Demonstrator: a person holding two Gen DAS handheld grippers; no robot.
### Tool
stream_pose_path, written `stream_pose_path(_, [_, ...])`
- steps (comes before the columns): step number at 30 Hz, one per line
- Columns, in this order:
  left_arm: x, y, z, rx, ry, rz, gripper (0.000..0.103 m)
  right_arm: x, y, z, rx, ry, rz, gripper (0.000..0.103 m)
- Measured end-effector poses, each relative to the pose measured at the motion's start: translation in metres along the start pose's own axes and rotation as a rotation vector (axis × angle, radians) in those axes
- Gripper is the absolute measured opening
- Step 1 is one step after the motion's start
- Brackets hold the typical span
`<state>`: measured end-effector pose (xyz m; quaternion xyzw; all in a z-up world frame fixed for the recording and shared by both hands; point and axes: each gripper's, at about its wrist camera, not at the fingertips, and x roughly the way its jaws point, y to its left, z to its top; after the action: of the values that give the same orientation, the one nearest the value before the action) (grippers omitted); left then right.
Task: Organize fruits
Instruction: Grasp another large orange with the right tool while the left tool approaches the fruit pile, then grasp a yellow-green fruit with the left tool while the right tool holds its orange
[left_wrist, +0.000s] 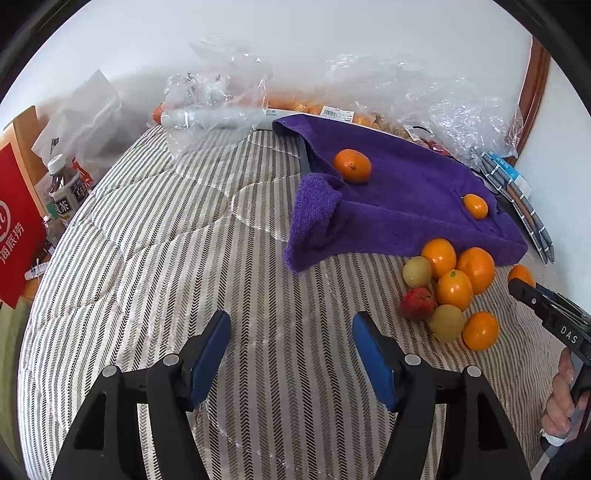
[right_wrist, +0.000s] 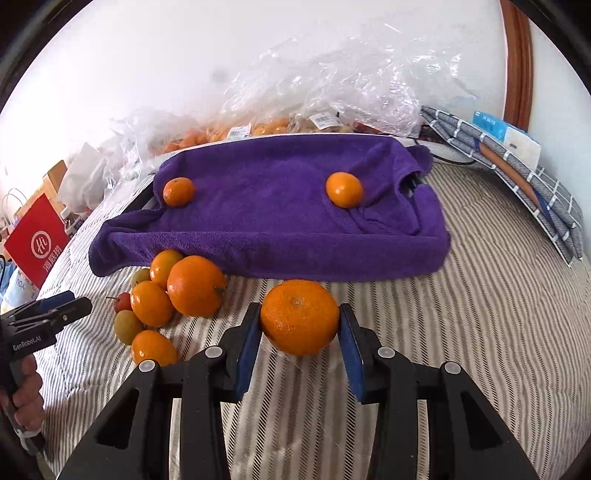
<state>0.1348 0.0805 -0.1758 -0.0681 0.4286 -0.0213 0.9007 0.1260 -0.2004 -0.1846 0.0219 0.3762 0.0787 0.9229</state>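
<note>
My right tongs (right_wrist: 300, 326) pinched an orange (right_wrist: 299, 317) just short of the towel's (right_wrist: 266, 221) near edge, towel straight ahead; my left tongs (left_wrist: 290, 350) hung spread, empty.

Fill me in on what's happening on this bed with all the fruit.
A person holding a gripper in each hand is sorting fruit on a striped bedspread. The right gripper is shut on an orange, just in front of a purple towel. Two oranges already sit on that towel, one to the left and one to the right. A pile of mixed fruit lies on the bedspread beside the towel's front edge. The left gripper is open, holding nothing.
</note>
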Motion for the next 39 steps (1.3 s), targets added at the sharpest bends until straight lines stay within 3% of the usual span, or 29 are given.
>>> stream_pose_path(17, [-0.019, -0.042, 0.004, 0.044, -0.040, -0.114, 0.066, -0.037, -0.025, -0.018, 0.018, -0.041, -0.031, 0.041])
stream_pose_path(30, [0.001, -0.076, -0.002, 0.085, 0.024, -0.186, 0.066, -0.042, -0.049, -0.029, 0.047, -0.040, -0.045, 0.041])
stream_pose_path(37, [0.012, -0.084, -0.005, 0.112, 0.027, -0.167, 0.060, -0.040, -0.054, -0.029, 0.056, -0.040, -0.050, 0.041])
stream_pose_path(39, [0.013, -0.087, -0.004, 0.123, 0.022, -0.159, 0.050, -0.038, -0.055, -0.029, 0.062, -0.035, -0.049, 0.041])
